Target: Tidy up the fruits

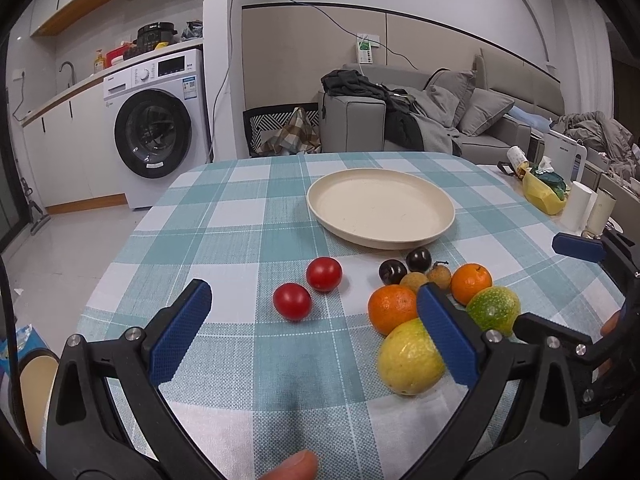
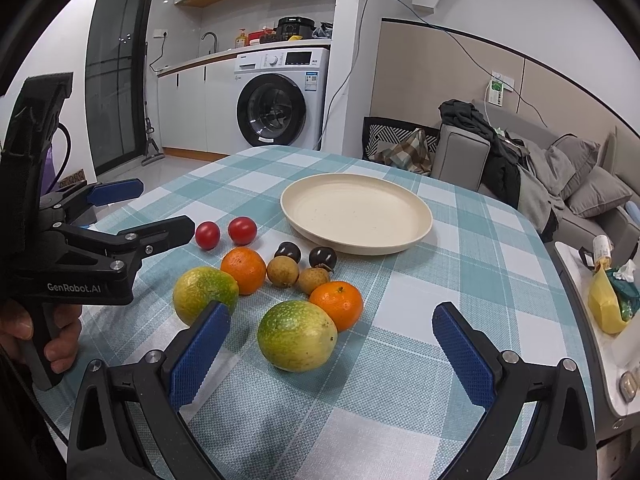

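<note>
No fruit has yet been placed on the plate (image 2: 356,210), which lies bare; every fruit lies on the cloth on the near side of the plate. Both the left gripper (image 1: 316,328) and the right gripper (image 2: 330,346) are held wide apart, nothing gripped. A first pick is judged in hand: the green-yellow fruit (image 2: 297,336) is framed between the right jaws, so lowering and closing are called for
</note>
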`<state>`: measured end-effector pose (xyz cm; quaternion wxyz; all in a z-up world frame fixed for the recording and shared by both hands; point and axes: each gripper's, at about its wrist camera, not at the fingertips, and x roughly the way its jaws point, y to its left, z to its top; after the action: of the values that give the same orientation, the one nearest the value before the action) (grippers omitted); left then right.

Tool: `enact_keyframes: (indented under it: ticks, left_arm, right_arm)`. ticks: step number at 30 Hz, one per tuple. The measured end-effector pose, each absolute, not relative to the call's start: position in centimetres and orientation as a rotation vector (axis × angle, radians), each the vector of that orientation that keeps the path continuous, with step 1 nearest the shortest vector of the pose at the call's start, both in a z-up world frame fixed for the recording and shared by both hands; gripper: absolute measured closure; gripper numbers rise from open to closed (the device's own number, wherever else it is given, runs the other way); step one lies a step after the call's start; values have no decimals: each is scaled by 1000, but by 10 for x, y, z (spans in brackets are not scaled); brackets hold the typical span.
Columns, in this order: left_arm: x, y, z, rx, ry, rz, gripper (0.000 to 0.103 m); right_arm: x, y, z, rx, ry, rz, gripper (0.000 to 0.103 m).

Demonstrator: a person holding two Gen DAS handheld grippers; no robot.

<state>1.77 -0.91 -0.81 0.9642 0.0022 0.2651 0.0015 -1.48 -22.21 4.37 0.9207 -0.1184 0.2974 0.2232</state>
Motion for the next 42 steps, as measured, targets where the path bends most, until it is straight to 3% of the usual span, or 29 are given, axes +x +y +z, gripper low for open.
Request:
enact_keyframes:
  ticks: [42]
  left_arm:
    - [11,-12,-9,6,523,-21,1]
  right_arm:
    - [-5,-230,40,-175,656,467,0]
